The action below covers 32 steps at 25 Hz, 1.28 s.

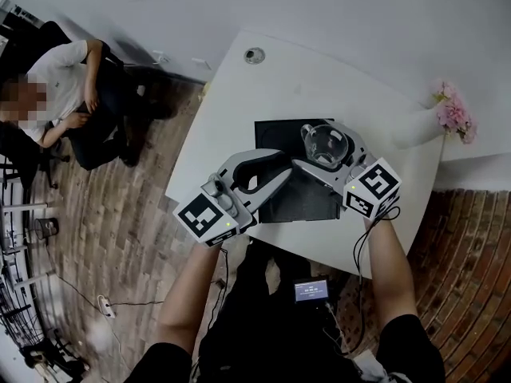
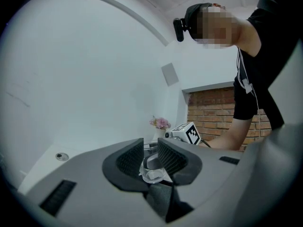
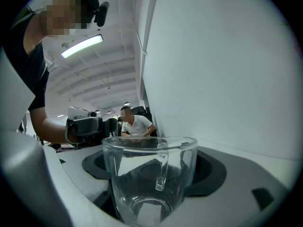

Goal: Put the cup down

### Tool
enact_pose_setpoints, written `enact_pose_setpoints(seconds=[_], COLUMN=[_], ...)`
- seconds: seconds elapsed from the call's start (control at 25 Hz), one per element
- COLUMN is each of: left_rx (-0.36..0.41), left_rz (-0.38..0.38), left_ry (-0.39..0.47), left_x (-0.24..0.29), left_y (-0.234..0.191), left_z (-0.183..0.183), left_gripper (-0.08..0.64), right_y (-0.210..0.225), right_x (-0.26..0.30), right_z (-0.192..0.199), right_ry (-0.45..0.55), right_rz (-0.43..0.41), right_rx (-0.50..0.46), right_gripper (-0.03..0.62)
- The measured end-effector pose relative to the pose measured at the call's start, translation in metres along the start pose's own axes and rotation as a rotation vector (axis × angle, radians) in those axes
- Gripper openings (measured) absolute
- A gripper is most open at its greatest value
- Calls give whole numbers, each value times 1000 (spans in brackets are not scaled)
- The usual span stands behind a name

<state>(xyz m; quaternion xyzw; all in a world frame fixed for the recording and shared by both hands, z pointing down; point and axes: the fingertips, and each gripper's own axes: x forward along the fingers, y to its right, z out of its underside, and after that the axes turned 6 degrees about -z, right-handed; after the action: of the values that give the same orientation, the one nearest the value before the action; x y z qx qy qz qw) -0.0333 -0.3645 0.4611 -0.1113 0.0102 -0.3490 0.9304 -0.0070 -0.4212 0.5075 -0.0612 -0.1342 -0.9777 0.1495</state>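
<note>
A clear glass cup (image 1: 326,144) with a handle hangs a little above the black mat (image 1: 275,134), and my right gripper (image 1: 323,152) is shut on it. In the right gripper view the cup (image 3: 151,178) stands upright and fills the space between the jaws of my right gripper (image 3: 151,174). My left gripper (image 1: 270,170) hovers over the mat's left part, open, its tips just short of the cup. In the left gripper view the cup (image 2: 152,173) shows beyond the gap of my left gripper (image 2: 150,157), with nothing between the pads (image 2: 130,157).
The white table (image 1: 239,94) has a round grommet (image 1: 254,55) at its far side and pink flowers (image 1: 455,116) at the right edge. A person (image 1: 64,86) sits on a chair to the left, on the brick-patterned floor. A small screen (image 1: 311,290) sits below the table's near edge.
</note>
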Motion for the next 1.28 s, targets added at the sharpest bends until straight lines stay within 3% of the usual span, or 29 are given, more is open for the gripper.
enact_pose_setpoints(seconds=[0.6,1.28], left_rx=[-36,-44], left_rz=[-36,-44], left_ry=[15,-4], left_x=[5,6], left_y=[-24,-31], left_z=[8,16], left_gripper=[92,92], right_y=[44,47], right_x=[35,37], right_z=[18,25], right_ry=[-38,-118], right_rz=[29,37], right_rx=[2,-74], right_gripper=[428,428])
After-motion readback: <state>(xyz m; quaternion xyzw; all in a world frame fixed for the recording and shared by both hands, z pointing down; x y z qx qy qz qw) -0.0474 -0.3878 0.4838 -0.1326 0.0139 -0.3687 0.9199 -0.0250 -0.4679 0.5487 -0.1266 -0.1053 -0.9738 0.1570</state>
